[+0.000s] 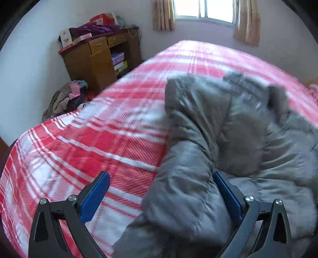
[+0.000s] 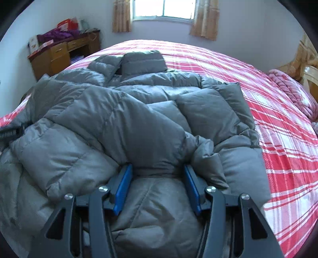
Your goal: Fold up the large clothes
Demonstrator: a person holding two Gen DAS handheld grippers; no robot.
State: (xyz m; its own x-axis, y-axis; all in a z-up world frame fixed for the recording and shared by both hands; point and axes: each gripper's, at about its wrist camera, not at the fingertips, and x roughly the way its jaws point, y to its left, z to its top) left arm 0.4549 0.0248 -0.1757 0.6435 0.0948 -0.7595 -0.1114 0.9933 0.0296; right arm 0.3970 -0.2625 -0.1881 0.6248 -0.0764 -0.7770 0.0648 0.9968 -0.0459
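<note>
Grey down jacket (image 2: 127, 111) lies spread over the red-and-white plaid bedspread (image 2: 278, 139), its hood (image 2: 143, 63) pointing toward the window (image 2: 163, 9) at the far wall. From my right wrist camera I see my right gripper (image 2: 158, 170) low over the near part of the jacket, blue pads (image 2: 124, 188) apart, with a puffy fold of the quilted fabric rising just ahead of the tips and padding lying between the fingers; nothing is pinched. My left wrist view is motion-blurred. There my left gripper (image 1: 161, 178) stands wide apart at the jacket's left edge, and a bulging grey sleeve or side panel (image 1: 178, 198) sits between the fingers, nearer the right pad, without being clamped. Bare bedspread shows beside the left pad. A wooden desk (image 1: 93, 59) piled with purple cloth stands in the far left corner, with a heap of clothes (image 1: 65, 99) on the floor beside it.
</note>
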